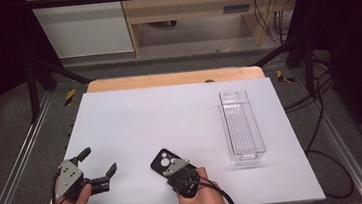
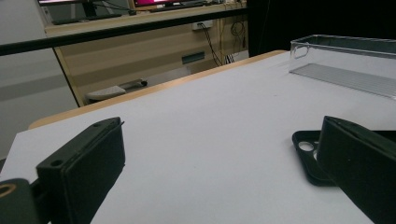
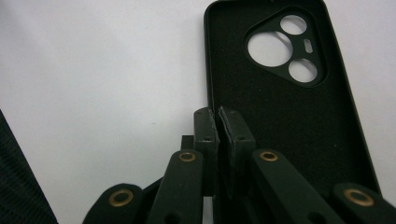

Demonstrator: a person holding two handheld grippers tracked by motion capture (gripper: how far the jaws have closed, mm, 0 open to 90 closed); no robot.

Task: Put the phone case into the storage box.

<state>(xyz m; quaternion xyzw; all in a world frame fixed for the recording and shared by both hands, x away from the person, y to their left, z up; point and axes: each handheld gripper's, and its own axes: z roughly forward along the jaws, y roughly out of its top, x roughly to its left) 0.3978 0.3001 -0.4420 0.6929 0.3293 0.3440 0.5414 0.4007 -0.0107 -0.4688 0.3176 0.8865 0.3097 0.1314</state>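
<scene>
Desk [image 1: 170, 113], white, bearing everything. Clear bin [image 1: 241, 126] lying lengthwise at right, well apart from both tools. Left tool [image 1: 99, 162] near the front left corner, gaping wide, gripping nothing. Right tool [image 3: 218, 114] pinched tight on the long edge of the case [image 3: 280, 112]. Case black, inside up, camera holes far from the jaws, near the desk's front middle.

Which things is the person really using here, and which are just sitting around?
In use:
right hand-held gripper, shut on the edge of the black phone case

Just there:
left hand-held gripper, open over bare table
clear plastic bin, untouched
white table
</scene>
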